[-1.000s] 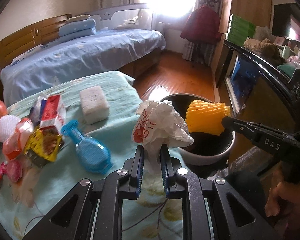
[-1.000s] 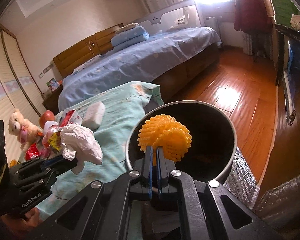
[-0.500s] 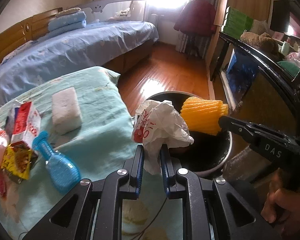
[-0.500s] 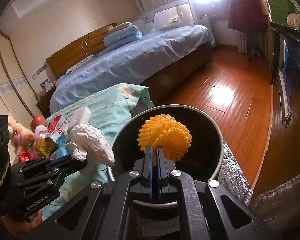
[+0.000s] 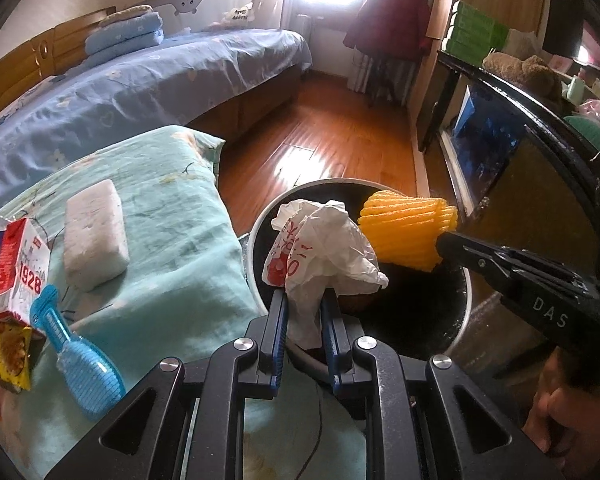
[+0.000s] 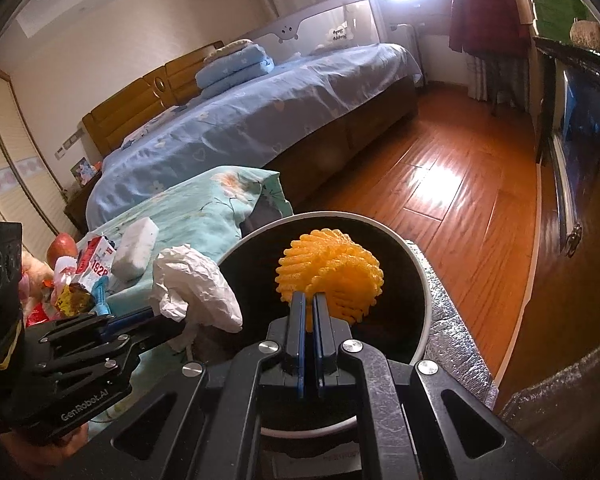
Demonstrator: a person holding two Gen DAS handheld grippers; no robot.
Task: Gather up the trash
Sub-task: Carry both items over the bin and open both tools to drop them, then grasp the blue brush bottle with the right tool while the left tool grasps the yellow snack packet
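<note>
A: Two pieces of trash are over the bin at once. From the left wrist view, the left gripper (image 5: 303, 312) has its fingers (image 5: 278, 320) closed partway on the neck of a crumpled white paper bag (image 5: 320, 248), which hangs just inside the near rim of the trash bin (image 5: 256, 240).

B: And the yellow foam net (image 5: 408, 230) sits beside it, pinched by the right gripper (image 5: 444, 240). On the tabletop (image 5: 172, 248) a white sponge (image 5: 94, 236), a blue brush (image 5: 80, 356) and a milk carton (image 5: 18, 260) wait.

A: The right wrist view shows the right gripper (image 6: 309, 316) nearly closed, fingers (image 6: 298, 320) squeezing the foam net (image 6: 332, 268) squarely above the bin's dark mouth (image 6: 424, 292).

B: That one looks ready to release. The paper bag (image 6: 196, 284), though, appears to straddle the rim here.

A: So the left gripper (image 6: 140, 322) should likely travel further over the opening before spreading, or the bag may catch the edge and tumble outside.

B: Opening wide and cleanly should help; crumpled paper can cling to the pads.
</note>
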